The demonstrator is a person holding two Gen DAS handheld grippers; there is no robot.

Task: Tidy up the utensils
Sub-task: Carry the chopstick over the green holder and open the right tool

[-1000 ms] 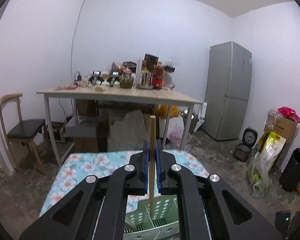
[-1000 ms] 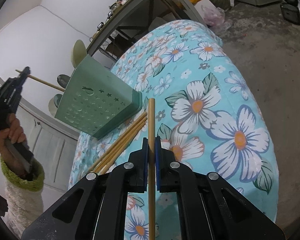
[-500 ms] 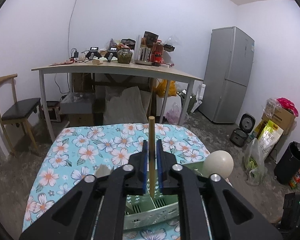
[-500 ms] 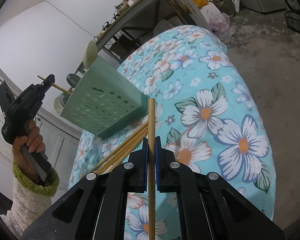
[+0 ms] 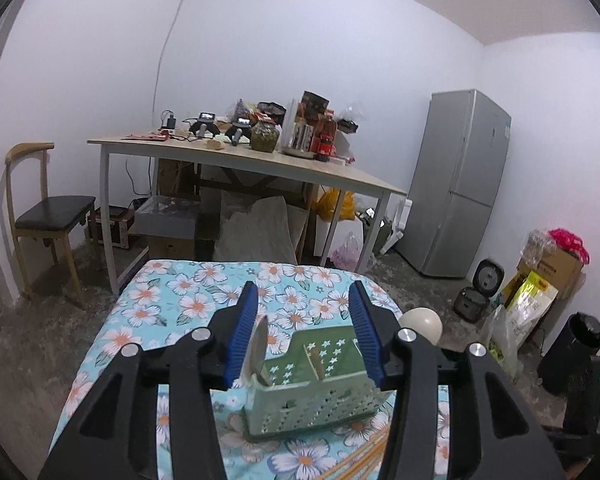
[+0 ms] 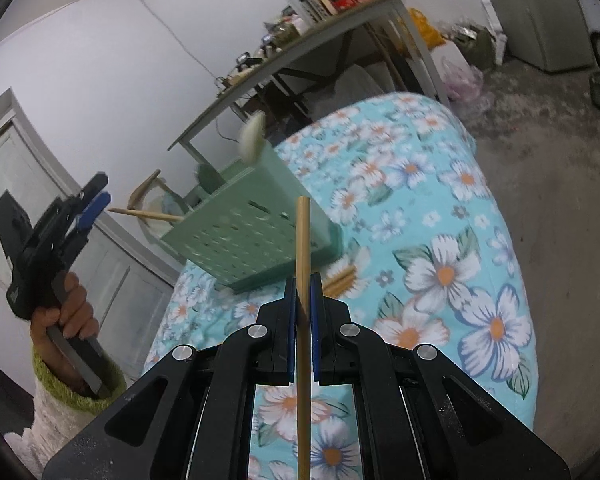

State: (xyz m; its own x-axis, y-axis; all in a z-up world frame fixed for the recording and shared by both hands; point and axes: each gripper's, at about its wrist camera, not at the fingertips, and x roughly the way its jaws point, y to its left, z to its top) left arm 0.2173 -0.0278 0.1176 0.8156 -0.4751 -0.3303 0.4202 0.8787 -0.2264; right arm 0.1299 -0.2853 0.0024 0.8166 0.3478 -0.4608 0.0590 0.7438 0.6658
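Right wrist view: right gripper (image 6: 303, 294) clamps chopstick (image 6: 302, 240) at centre for the caddy (image 6: 252, 236); left gripper (image 5: 303, 330) jaws opening, empty.

Soft even light (fisheye-bent edges)

Both wrist views face green caddy (image 5: 312, 396) (image 6: 248, 236) closely; right view tilted, perhaps blurred.

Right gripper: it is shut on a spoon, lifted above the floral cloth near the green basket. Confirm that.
Not a spoon. The right gripper is shut on a chopstick, as the right wrist view shows. The rest holds: it is above the floral cloth, near the green basket.
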